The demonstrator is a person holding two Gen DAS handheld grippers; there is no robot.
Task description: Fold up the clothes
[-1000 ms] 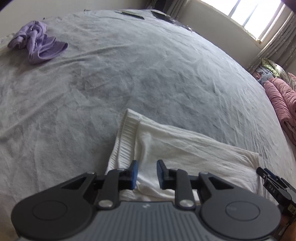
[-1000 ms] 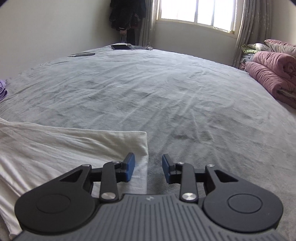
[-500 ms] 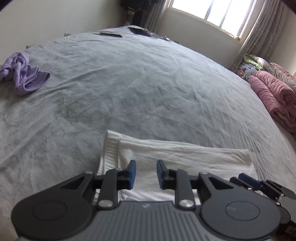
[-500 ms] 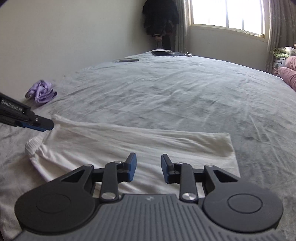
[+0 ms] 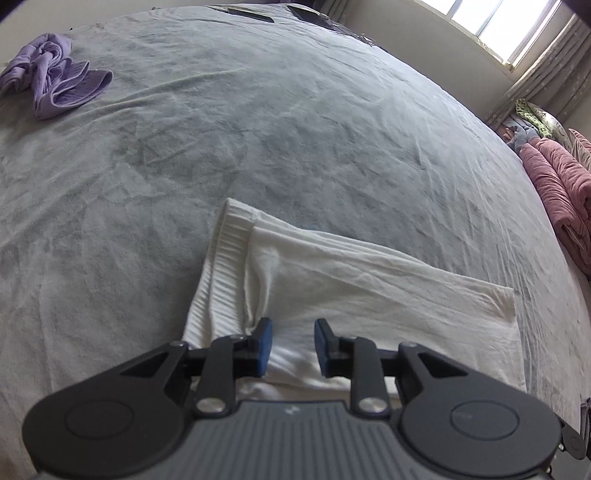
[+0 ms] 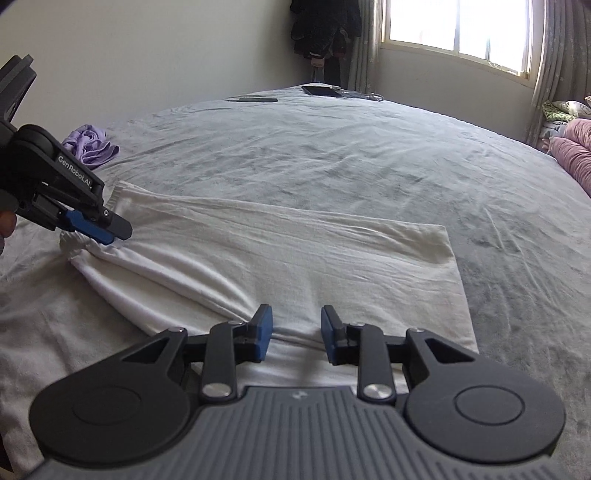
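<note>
Bedroom with grey bed cover (image 5: 295,122) filling both views; window (image 6: 458,29) at far wall, pink quilt (image 5: 561,192) rolled at right edge. White garment (image 5: 332,280) lying flat near the front of the bed, folded into a long strip, ribbed band (image 5: 221,266) at its left end. Purple garment (image 5: 51,88) crumpled at far left, well apart from the white one. Dark flat items (image 6: 321,90) at the far end of the bed, too small to identify.

Left gripper (image 5: 291,343) low over the ribbed end of the white garment, fingers (image 5: 263,345) narrowly parted, cloth visible in the gap, nothing clamped. Seen from the right wrist view, left gripper (image 6: 99,227) touching or just above the bunched corner; cannot tell which.

Right gripper (image 6: 296,332) over the near edge of the white garment (image 6: 295,258), fingers (image 6: 263,330) narrowly parted, holding nothing.

Compared with half a second ago: left camera tilted lower and nearer the cloth, less window shown; cloth beside the left fingers now puckered into a ridge; left gripper larger in the right view.
</note>
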